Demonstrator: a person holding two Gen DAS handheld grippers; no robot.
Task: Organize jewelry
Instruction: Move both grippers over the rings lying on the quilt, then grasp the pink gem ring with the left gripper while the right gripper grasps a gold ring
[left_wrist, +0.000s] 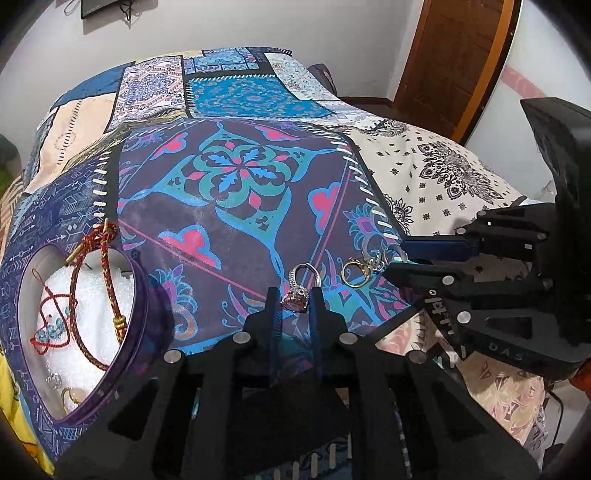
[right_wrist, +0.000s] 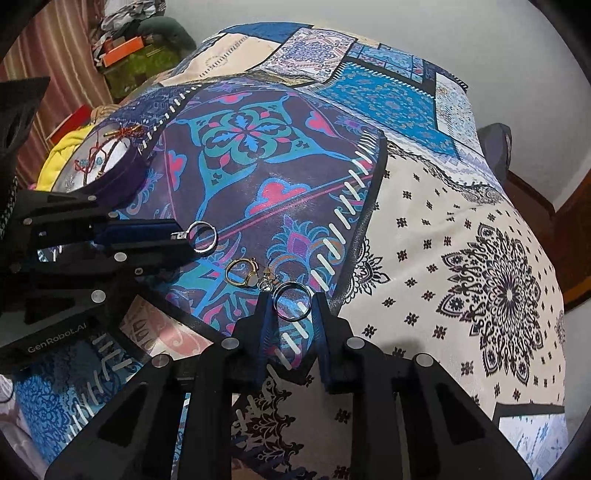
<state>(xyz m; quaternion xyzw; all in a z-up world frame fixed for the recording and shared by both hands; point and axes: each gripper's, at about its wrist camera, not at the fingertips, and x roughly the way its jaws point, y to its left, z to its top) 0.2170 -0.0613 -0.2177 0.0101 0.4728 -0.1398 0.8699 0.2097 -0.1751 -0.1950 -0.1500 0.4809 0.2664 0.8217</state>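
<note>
My left gripper (left_wrist: 294, 299) is shut on a silver ring with a pink stone (left_wrist: 296, 293); the ring's band stands up above the fingertips, and it shows in the right wrist view (right_wrist: 201, 236) too. My right gripper (right_wrist: 291, 301) is closed around a plain silver ring (right_wrist: 291, 300) lying on the bedspread. A gold ring with a pale stone (right_wrist: 242, 273) and a small crystal ring (right_wrist: 266, 282) lie between the grippers. A purple heart-shaped tin (left_wrist: 142, 295) at the left holds a red braided bracelet (left_wrist: 107, 280) and a red cord bracelet with blue beads (left_wrist: 51, 328).
The patchwork bedspread (left_wrist: 236, 177) covers the whole bed. A wooden door (left_wrist: 454, 55) stands at the back right. Clutter and boxes (right_wrist: 122, 48) lie beyond the bed's far left side.
</note>
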